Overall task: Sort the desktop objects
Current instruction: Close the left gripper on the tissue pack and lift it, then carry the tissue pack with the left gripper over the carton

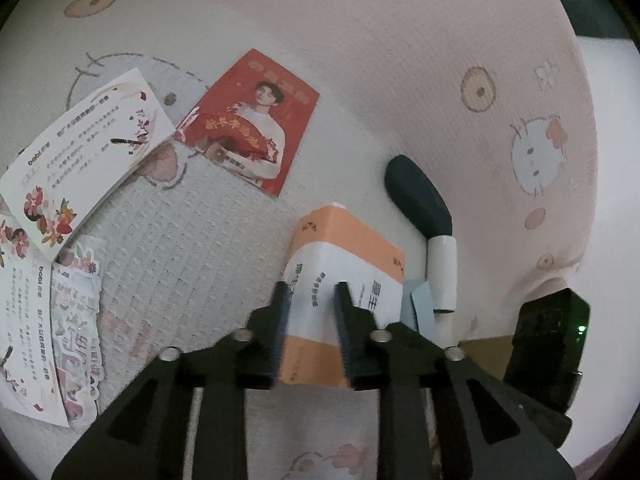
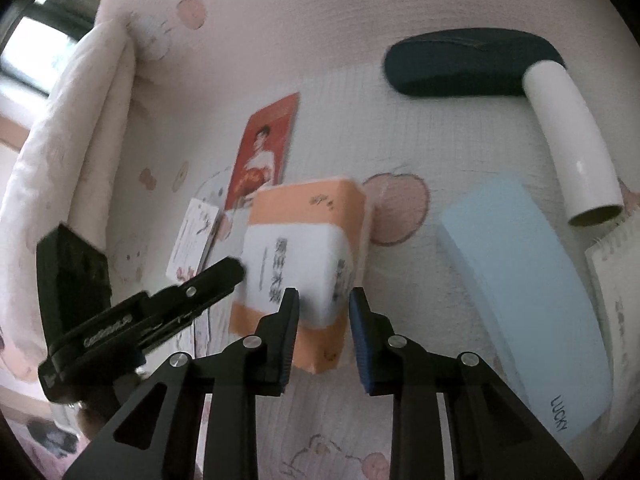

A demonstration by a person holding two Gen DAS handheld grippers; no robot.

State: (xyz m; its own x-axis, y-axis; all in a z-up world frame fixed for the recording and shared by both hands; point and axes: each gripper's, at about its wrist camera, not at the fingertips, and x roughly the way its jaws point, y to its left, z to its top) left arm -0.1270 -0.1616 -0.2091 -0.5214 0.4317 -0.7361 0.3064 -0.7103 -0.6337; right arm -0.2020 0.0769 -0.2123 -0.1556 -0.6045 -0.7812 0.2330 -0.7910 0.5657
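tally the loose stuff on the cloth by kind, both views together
Tissue pack: 1
Red photo card: 1
White floral printed cards, first, second: 2
Sticker sheet: 1
Dark glasses case: 1
White tube: 1
Light blue LUCKY case: 1
Notepad at right edge: 1
Total: 9

Left matte-black two-finger gripper (image 1: 310,296): triangular cut-outs in the arms, silver round screws, dark blue ribbed fingertip pads (image 1: 282,312). Right matte-black two-finger gripper (image 2: 324,304): same build, brighter blue ribbed pads (image 2: 360,320), silver screws. White lettering on the left unit's side, blurred.
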